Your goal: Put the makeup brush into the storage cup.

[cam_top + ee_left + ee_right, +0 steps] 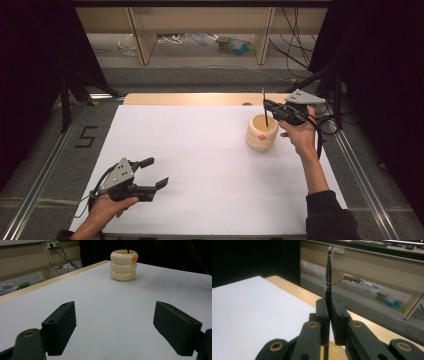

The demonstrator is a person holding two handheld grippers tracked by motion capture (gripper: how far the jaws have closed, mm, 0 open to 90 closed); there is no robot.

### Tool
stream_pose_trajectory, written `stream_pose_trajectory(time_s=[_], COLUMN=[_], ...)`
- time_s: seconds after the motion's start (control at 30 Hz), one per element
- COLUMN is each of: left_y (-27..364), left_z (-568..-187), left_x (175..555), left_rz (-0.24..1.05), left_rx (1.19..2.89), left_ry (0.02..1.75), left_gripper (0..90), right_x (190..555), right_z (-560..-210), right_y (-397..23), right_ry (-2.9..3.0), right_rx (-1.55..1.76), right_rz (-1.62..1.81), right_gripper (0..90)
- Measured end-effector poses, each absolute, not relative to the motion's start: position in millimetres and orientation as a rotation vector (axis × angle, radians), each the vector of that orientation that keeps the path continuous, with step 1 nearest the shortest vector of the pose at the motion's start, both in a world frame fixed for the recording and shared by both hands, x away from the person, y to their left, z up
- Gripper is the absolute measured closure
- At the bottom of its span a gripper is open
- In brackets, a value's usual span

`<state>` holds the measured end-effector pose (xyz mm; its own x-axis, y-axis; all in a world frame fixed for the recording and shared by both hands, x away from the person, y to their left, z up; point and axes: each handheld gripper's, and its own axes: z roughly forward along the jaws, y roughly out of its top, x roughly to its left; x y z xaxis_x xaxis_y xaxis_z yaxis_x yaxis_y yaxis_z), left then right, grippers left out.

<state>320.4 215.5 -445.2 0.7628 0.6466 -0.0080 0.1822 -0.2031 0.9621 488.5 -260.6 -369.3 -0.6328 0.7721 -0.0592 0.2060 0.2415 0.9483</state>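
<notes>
Right now my right gripper [270,106] is clamped tight on a thin black brush with a silver ferrule and a dark rounded tip [328,277], held upright, bristles pointing up. Its lower end dips inside a cream-coloured holder shaped like three stacked rings with a small orange mark on its rim [262,132], which stands directly beneath my jaws on the white table surface [200,165]. From the high view I judge the step in hand to be the brush going into, or coming out of, that holder; I cannot tell which. To do it well, I should keep the brush vertical and centred over the opening, move straight along its length, and avoid brushing the rim, since the holder looks light enough to tip or slide. My left gripper [153,172] hangs low over the near side of the table, jaws spread wide and holding nothing. From it, the ringed holder [124,265] sits well ahead and slightly to the right, with bare white surface between us.
</notes>
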Motion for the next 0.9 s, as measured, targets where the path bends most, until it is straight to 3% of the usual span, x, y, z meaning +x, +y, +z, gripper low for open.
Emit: stream_pose_trajectory(time_s=[0.9], left_y=[215.7], left_z=[-444.9], left_x=[320.3], left_rz=[0.481], left_rx=[1.756], left_ry=[0.649], left_gripper=[18.3], right_x=[491.6], right_z=[-380.7], right_y=[-258.0], right_ry=[2.039], right_rx=[0.911], right_rz=[1.34], right_gripper=[85.4])
